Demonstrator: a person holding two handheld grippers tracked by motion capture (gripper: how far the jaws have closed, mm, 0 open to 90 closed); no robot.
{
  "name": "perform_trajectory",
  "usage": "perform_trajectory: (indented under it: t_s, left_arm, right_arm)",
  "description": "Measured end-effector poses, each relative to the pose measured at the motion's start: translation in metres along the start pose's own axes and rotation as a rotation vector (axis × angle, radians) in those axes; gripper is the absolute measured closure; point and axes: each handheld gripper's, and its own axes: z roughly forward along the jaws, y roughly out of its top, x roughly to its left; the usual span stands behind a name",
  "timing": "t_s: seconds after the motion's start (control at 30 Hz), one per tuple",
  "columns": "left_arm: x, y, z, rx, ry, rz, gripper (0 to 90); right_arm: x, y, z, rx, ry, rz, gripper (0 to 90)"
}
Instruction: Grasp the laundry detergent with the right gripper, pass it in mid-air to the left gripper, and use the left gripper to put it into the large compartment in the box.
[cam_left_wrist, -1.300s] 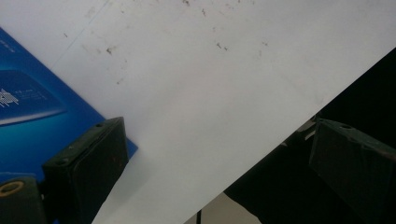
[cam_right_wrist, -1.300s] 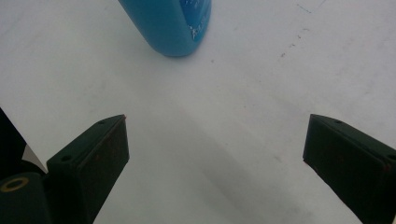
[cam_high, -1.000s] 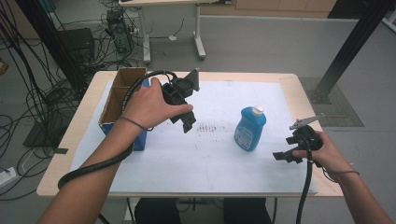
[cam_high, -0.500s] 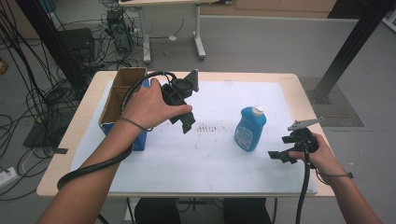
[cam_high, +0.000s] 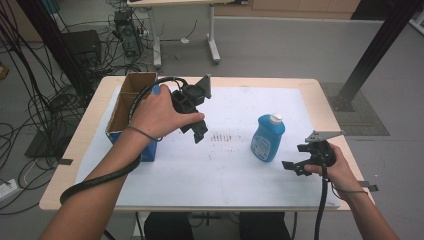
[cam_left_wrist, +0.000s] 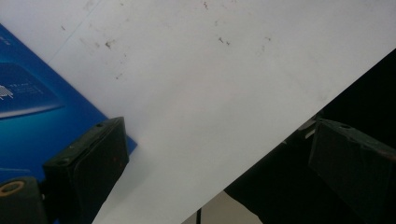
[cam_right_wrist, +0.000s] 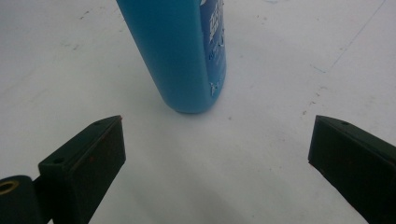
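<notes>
Landmark: I place everything against the blue bottle (cam_high: 268, 138), which stands upright on the white mat (cam_high: 225, 170), toward the mat's right half.

Right gripper: my right gripper (cam_high: 294, 166) sits low, just to the right of the bottle and slightly nearer me. In the right gripper view its jaws are spread wide with nothing between them, and the bottle's base (cam_right_wrist: 187, 60) stands ahead, a little left of the gap's centre.

Left gripper: my left gripper (cam_high: 197, 127) hovers well to the left of the bottle, beside the cardboard box (cam_high: 131, 107). Its jaws are also spread and empty; its own view looks down on mat, the box's blue side (cam_left_wrist: 32, 112) and the table edge.

Task in hand: I judge the right gripper is lining up for a side grasp on the bottle.

Risk, tipping: the bottle is tall on a narrow base. If I push forward off-centre, one jaw would strike the wall first and knock it over or skid it toward the box.

Risk, slipping: a grip too low on the smooth, rounded plastic could let it pivot or squirt out as the jaws close.

Risk, cable: the trailing cable (cam_high: 320, 210) could drag my wrist off line.

Risk, left side: that gripper hangs close to the box and could nudge it if I drift.
</notes>
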Motion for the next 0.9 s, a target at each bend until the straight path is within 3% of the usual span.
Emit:
perform_trajectory:
  t_s: [0.37,0.57,0.9]
  left_arm:
    - [0.0,0.0,0.0,0.007,0.008,-0.003,5.0]
    - [0.0,0.0,0.0,0.009,0.008,-0.002,5.1]
    - [-0.002,0.0,0.002,0.012,0.006,0.003,5.1]
  right_arm:
    - [0.01,-0.012,0.011,-0.05,-0.027,-0.013,3.2]
    - [0.015,-0.027,0.017,-0.144,-0.035,0.005,3.3]
    - [0.023,-0.043,0.026,-0.25,-0.045,-0.001,3.4]
